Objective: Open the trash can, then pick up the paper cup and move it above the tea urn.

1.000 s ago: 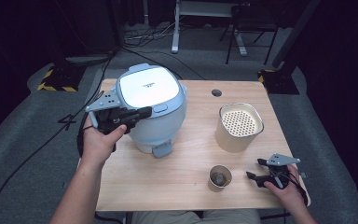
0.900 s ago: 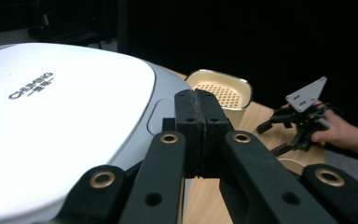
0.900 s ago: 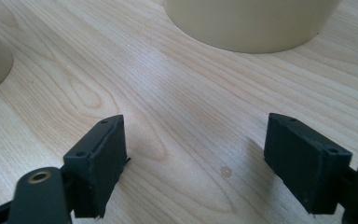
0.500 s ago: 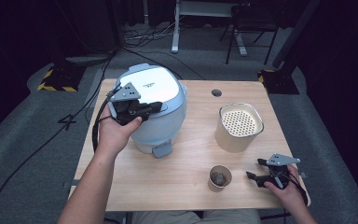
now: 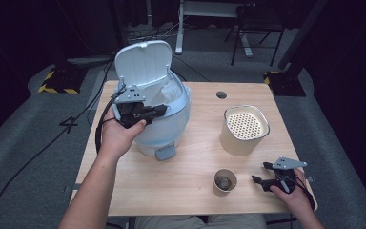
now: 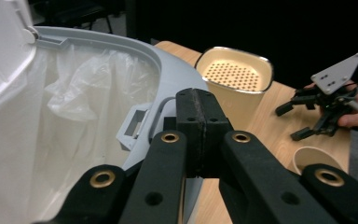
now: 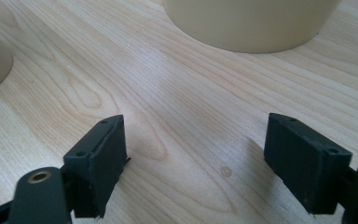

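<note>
Now the white bin (image 5: 164,121) stands on the left half of the wooden table (image 5: 190,191), its lid (image 5: 143,62) tipped up and back, a clear liner (image 6: 74,107) showing inside. My left gripper (image 5: 155,112) rests at the bin's front rim, jaws pressed together on nothing. To the bin's right sits a cream container with a perforated top (image 5: 244,129), and nearer me than that a paper cup (image 5: 225,182). My right gripper (image 5: 262,175) lies just right of the cup, jaws spread over bare wood.
</note>
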